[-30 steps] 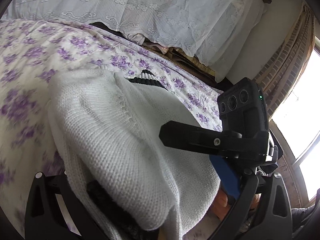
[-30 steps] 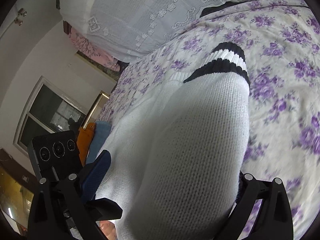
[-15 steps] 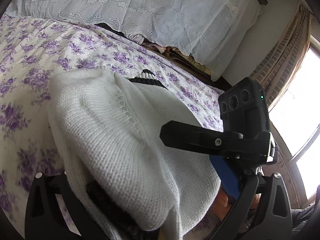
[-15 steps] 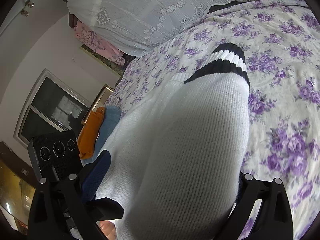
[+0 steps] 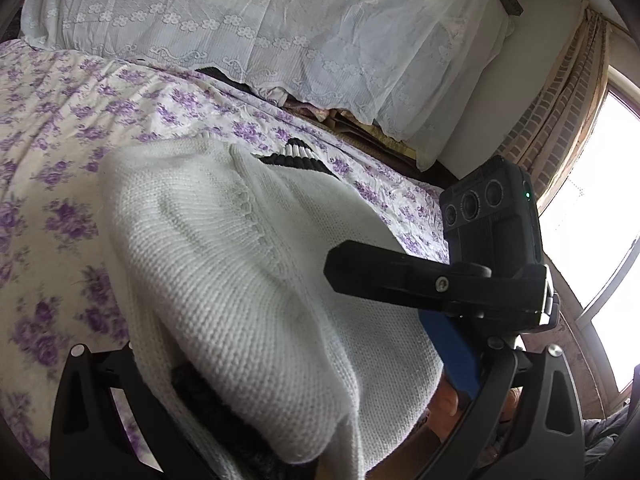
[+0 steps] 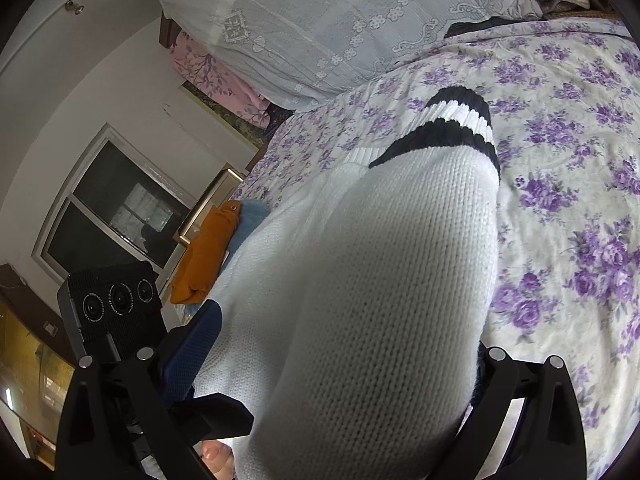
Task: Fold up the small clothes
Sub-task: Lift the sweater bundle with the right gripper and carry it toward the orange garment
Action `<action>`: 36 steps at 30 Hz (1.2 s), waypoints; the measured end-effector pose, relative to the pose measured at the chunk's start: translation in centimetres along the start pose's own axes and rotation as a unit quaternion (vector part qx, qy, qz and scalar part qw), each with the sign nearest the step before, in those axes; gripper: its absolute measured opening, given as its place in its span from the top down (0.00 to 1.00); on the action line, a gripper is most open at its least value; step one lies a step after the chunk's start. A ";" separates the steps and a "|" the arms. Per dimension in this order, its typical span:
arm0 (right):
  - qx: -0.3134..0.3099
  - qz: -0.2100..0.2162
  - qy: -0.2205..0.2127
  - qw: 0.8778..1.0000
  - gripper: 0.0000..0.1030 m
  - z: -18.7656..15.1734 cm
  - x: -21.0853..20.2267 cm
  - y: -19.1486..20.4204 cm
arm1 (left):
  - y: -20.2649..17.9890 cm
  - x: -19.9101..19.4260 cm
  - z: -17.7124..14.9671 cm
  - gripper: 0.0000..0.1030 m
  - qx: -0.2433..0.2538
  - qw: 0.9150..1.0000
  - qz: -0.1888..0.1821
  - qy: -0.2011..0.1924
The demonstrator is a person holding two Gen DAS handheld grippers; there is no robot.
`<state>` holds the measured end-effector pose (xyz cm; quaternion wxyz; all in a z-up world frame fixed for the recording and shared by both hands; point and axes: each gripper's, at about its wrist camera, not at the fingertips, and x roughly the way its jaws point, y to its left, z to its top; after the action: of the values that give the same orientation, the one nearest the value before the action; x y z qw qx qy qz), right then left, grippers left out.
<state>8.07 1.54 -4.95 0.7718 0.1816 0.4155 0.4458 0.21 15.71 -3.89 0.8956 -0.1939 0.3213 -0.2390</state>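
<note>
White knit sweater [image 6: 380, 280], chunky rib texture, w/ two black bands & a white stripe between them at the cuff [image 6: 452, 120]. Bedsheet [image 5: 60, 152] is cream w/ purple flower sprigs all over. Pale white lace cover [image 5: 280, 20] at the head, embroidered w/ small daisy rows & scalloped edging. Both grippers are matte black, w/ a blue part showing on each. Off to the side: an orange garment [image 6: 204, 252] on smth light blue. Pink floral bedding [image 6: 212, 76] under the lace. Brick-pattern tan curtain [image 5: 560, 120].
</note>
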 end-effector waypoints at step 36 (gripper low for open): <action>-0.137 0.066 0.061 0.986 0.03 0.5 11.6 19.7 | 7.3 -20.0 -0.9 0.04 -0.027 0.982 0.096 -0.159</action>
<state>0.80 21.87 2.62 0.7313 0.0733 0.3840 0.5589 -11.74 32.49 1.51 0.9486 -0.2217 0.1979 -0.1090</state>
